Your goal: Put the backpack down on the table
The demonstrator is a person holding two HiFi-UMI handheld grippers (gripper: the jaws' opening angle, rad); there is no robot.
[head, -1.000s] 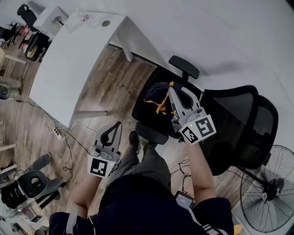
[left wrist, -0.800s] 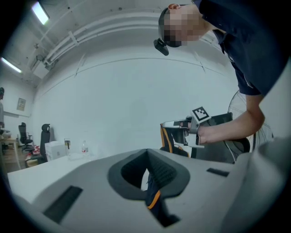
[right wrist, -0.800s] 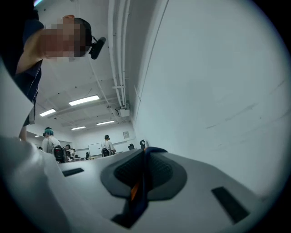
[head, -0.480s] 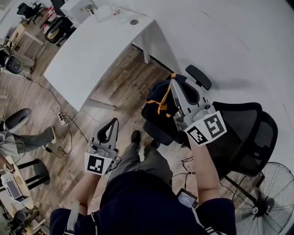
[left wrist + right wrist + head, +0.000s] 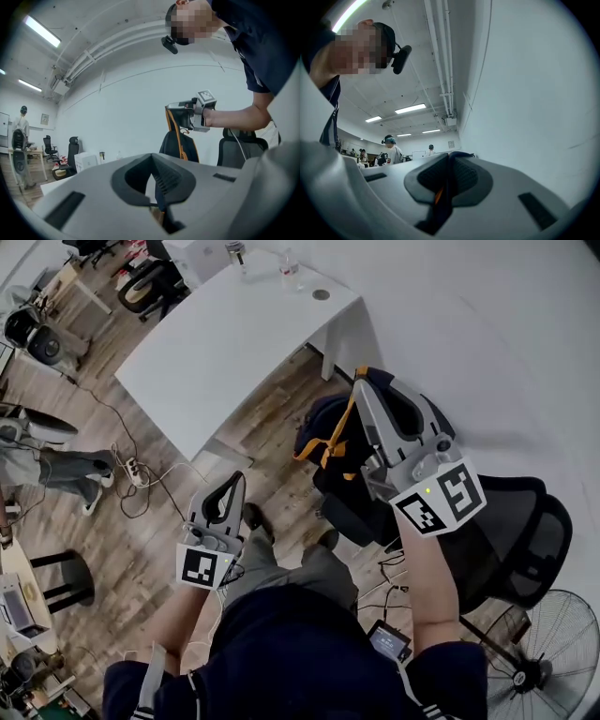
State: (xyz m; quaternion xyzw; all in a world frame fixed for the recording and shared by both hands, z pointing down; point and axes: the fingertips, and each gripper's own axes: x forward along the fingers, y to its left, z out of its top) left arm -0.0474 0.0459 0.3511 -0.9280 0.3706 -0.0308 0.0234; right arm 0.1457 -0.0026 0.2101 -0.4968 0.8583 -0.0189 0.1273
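Backpack (image 5: 328,439) higher than before, nearer the table (image 5: 216,352), clamped in right gripper (image 5: 361,381); left gripper (image 5: 236,482) closed, empty.

we log table (image 5: 225,352) | bottle (image 5: 289,273) on its far end | backpack (image 5: 323,442) right of it | power strip (image 5: 134,470) on floor (image 5: 112,540) left of it

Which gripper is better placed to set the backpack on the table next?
Right. The right gripper is shut on the backpack by its top strap, and the bag hangs below it near the white table. The left gripper is shut, empty and apart from the bag.
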